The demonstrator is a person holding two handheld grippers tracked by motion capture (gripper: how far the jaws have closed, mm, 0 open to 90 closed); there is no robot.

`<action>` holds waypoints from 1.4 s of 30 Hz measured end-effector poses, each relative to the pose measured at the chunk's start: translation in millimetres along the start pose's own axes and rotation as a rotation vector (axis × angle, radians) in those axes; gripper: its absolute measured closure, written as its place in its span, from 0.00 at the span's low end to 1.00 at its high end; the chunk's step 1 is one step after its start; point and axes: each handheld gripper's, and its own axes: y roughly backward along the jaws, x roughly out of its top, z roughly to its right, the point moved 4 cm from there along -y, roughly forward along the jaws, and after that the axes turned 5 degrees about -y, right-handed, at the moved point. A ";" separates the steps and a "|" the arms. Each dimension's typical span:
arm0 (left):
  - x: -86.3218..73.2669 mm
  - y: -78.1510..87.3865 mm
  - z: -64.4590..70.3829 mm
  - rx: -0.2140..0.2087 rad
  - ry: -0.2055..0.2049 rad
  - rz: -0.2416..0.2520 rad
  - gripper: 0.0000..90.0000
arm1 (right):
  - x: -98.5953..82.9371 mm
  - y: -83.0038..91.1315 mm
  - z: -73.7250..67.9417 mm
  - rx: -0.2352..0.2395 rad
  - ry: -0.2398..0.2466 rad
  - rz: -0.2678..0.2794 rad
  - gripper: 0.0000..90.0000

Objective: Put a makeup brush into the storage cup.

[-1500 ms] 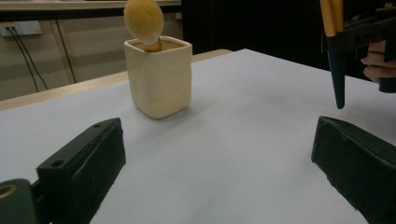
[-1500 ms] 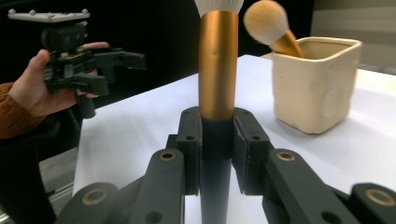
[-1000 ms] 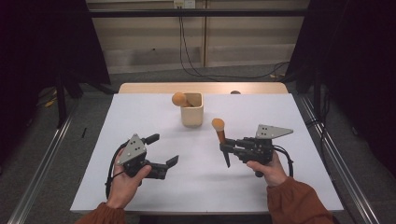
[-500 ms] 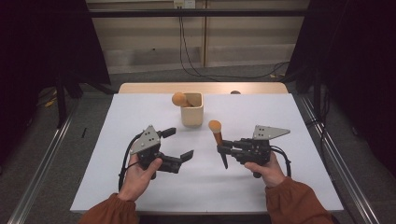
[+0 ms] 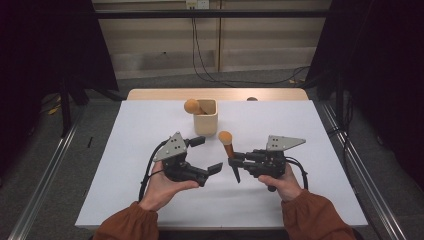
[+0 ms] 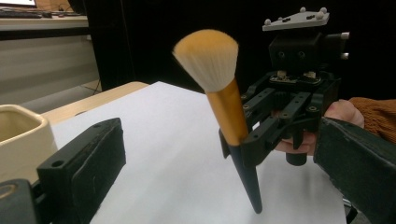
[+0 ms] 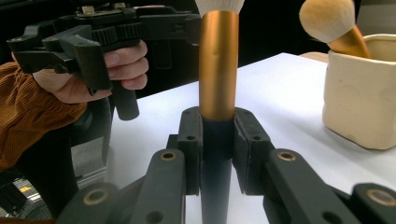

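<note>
A makeup brush (image 5: 229,149) with a tan head, gold ferrule and black pointed handle stands nearly upright over the white table, head up. My right gripper (image 5: 234,160) is shut on its handle; in the right gripper view the jaws clamp the brush (image 7: 217,93) just below the ferrule. My left gripper (image 5: 207,154) is open a short way to the left of the brush, one finger (image 5: 197,141) far and one near. In the left gripper view the brush (image 6: 228,112) stands ahead between the wide-apart fingers (image 6: 88,163). A cream cup (image 5: 205,118) behind holds a second brush (image 5: 191,106).
The white table (image 5: 310,130) has a wooden strip (image 5: 150,94) along its far edge. The cup (image 7: 359,93) stands close on the right in the right gripper view, the second brush (image 7: 332,24) leaning out of it. Dark floor and metal rails flank the table.
My left gripper has moved right and slightly forward, closing in on the held brush. The right gripper with the brush has drifted a little to the left.
</note>
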 end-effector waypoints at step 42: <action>-3.6 -31.1 -3.6 -0.108 0.125 0.058 0.78 | -2.0 -2.9 -1.9 0.015 -0.018 0.014 0.83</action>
